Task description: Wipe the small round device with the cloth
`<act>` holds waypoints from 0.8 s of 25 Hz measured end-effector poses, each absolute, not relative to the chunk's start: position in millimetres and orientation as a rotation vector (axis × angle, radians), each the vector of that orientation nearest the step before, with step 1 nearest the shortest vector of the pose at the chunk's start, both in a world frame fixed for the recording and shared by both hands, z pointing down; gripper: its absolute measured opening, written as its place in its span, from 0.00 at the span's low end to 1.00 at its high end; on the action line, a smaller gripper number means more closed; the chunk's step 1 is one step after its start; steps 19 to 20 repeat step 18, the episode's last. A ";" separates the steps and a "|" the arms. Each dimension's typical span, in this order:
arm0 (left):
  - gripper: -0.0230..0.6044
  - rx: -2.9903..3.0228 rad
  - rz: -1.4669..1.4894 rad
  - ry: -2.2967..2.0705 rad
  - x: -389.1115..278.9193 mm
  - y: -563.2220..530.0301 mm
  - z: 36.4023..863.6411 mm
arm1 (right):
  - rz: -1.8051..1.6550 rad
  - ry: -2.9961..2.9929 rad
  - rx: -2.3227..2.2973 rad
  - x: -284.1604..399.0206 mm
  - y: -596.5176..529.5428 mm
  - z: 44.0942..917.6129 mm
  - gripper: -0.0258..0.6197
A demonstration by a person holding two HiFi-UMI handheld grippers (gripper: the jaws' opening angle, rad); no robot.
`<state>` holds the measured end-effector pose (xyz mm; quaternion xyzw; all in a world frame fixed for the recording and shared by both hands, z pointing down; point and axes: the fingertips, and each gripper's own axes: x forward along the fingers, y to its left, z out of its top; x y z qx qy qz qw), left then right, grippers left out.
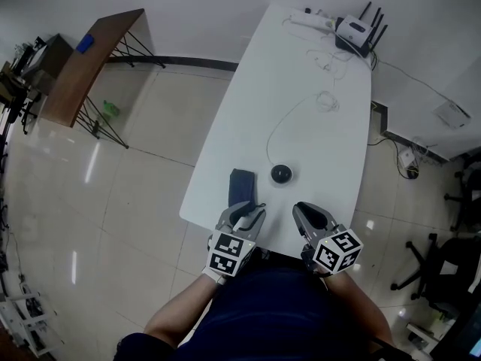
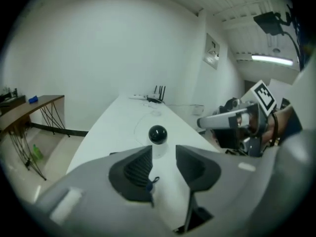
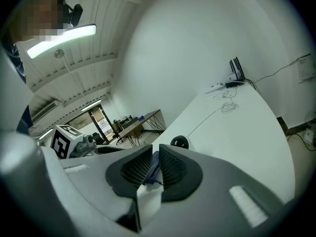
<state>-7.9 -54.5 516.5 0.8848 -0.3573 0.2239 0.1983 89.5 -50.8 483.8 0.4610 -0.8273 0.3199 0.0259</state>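
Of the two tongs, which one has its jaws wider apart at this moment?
The left tongs: a wide gap, showing the white table, separates their jaws. The right tongs leave only a narrow slit.

On table point(image 1: 323, 156), cloth point(image 1: 242, 185) left of device point(image 1: 280, 174)

The head view looks steeply down on the long white desk point(image 1: 323, 171), while both gripper views skim low along it, sharing the small round black device point(image 2: 157, 134).

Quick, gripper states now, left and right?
Left gripper: open, empty.
Right gripper: nearly closed, bluish material in the gap; whether it is gripped cannot be told.
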 end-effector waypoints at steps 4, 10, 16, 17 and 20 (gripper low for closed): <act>0.26 2.491 0.636 -0.995 -6.1 -48.5 515.7 | 0.972 -2.553 1.433 91.9 -46.9 482.3 0.11; 0.26 2.502 0.642 -0.993 -4.0 -47.5 515.1 | 0.967 -2.559 1.431 92.5 -43.6 480.9 0.11; 0.25 2.510 0.651 -0.987 -3.1 -43.1 515.8 | 0.960 -2.559 1.433 91.3 -41.7 480.0 0.11; 0.25 2.510 0.652 -0.987 -3.3 -42.2 515.9 | 0.957 -2.559 1.432 91.2 -41.3 479.8 0.11; 0.25 2.511 0.652 -0.988 -3.5 -41.3 515.9 | 0.955 -2.558 1.432 91.1 -41.0 479.6 0.11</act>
